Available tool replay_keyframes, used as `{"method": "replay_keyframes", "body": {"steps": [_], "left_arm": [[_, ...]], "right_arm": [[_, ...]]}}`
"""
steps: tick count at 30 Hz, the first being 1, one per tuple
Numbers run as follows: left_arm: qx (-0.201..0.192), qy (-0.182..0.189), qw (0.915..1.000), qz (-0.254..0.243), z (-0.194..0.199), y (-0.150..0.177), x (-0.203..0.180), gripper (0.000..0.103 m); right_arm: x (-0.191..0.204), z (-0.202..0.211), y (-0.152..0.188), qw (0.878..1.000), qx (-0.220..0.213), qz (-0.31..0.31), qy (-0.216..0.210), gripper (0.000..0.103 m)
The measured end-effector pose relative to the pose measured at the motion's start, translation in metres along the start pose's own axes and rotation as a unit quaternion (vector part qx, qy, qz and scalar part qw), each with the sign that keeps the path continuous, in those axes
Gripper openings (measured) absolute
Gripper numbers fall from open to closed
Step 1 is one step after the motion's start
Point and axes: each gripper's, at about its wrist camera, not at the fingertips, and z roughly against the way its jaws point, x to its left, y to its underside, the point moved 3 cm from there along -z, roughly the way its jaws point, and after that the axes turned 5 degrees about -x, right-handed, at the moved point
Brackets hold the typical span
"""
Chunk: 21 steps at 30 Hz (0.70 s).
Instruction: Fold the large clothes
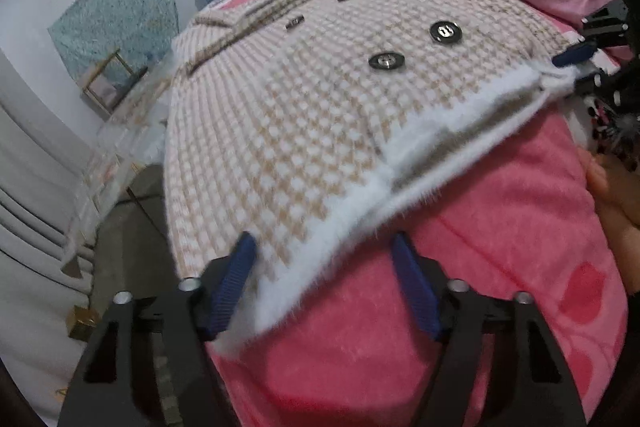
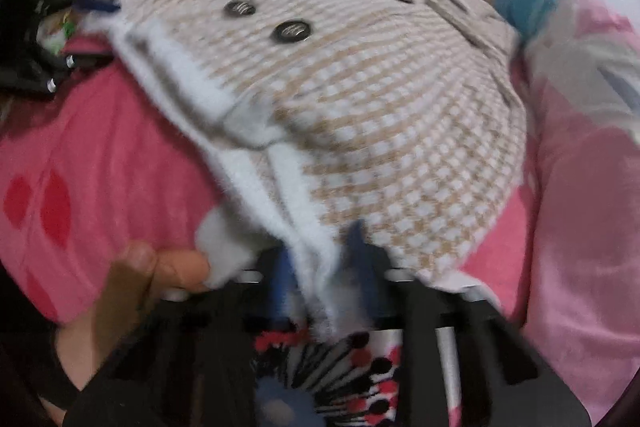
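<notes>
Motion blur smears my right wrist view: the coat (image 2: 360, 115) loses its weave near the collar, and its buttons (image 2: 291, 31) streak. Below the coat's white hem, my right gripper (image 2: 320, 259) is hazy, its blue pads half buried in fleece. In my left wrist view, right of the coat, my hand (image 1: 616, 195) is cut by the frame's edge.

Left wrist view: mounted behind the left gripper (image 1: 324, 283), angled steeply down, close over the hem corner of the coat (image 1: 304, 115), facing its collar and the wall beyond. Right wrist view: behind the right gripper (image 2: 320, 259), similarly steep and close, at the opposite hem corner. Both views share the coat, its buttons (image 2: 291, 31) and the pink blanket (image 1: 480, 227).
</notes>
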Motion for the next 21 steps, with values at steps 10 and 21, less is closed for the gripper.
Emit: {"method": "replay_keyframes", "body": {"steps": [10, 21], "left_arm": [[0.044, -0.122, 0.9915, -0.014, -0.006, 0.021, 0.038, 0.020], [-0.043, -0.099, 0.9886, 0.105, 0.021, -0.049, 0.090, 0.009]], "right_arm": [[-0.003, 0.034, -0.005, 0.996, -0.062, -0.003, 0.071, 0.002], [-0.064, 0.067, -0.072, 0.976, -0.162, -0.116, 0.090, 0.003]]}}
